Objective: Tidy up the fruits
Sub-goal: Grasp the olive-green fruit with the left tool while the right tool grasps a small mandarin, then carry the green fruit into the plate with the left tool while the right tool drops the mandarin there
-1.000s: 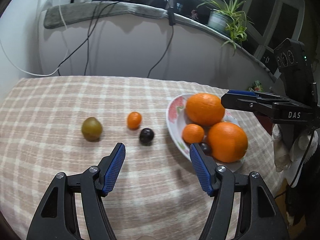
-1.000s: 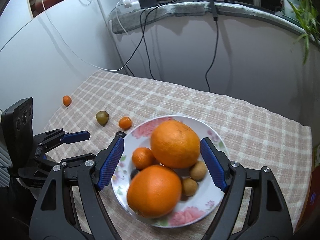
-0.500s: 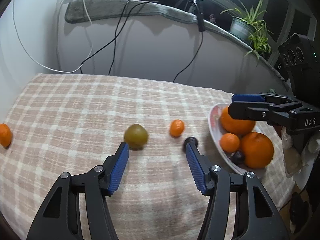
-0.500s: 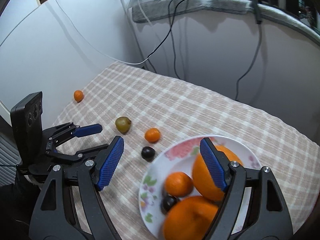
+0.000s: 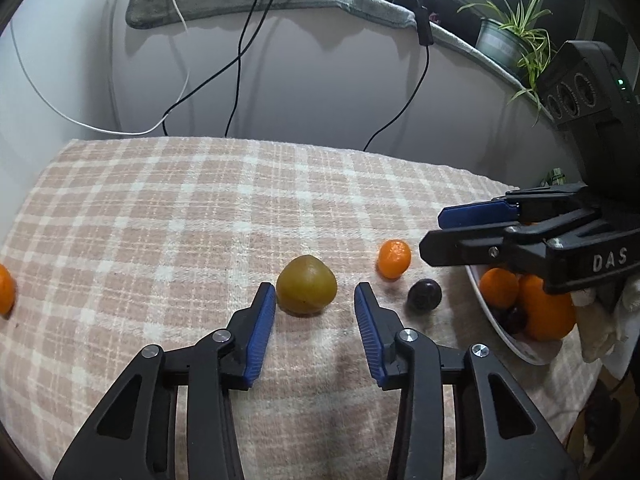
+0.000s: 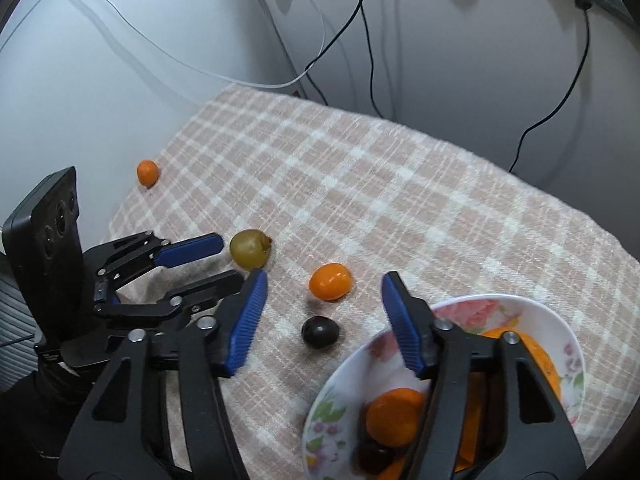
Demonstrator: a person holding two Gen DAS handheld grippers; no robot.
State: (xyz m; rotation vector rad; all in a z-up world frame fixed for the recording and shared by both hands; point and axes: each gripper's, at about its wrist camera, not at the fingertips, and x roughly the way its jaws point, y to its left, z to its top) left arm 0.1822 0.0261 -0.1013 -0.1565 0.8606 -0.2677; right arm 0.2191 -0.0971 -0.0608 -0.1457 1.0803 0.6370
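Green fruit: round, olive-yellow, dull-skinned; it lies on the checked cloth of the bench, just ahead of your left gripper, in line with the gap between its tips.
Left fingers: blue pads, narrowing as you close them; they do not touch the green fruit.
Small orange fruit: oval, glossy, lying loose on the cloth just beyond your right gripper.
Dark fruit: nearly black, smooth, sitting between your right fingers, which are closing but clear of it on both sides.
Plate: white with pink flowers, at the bench's right edge; your right finger covers part of it, and the oranges and dark fruit inside are cut off by the frame edge.
Far orange fruit: alone near the cloth's left edge; half cut off in your left view.
Hidden: the cables and plant behind are partly cropped.
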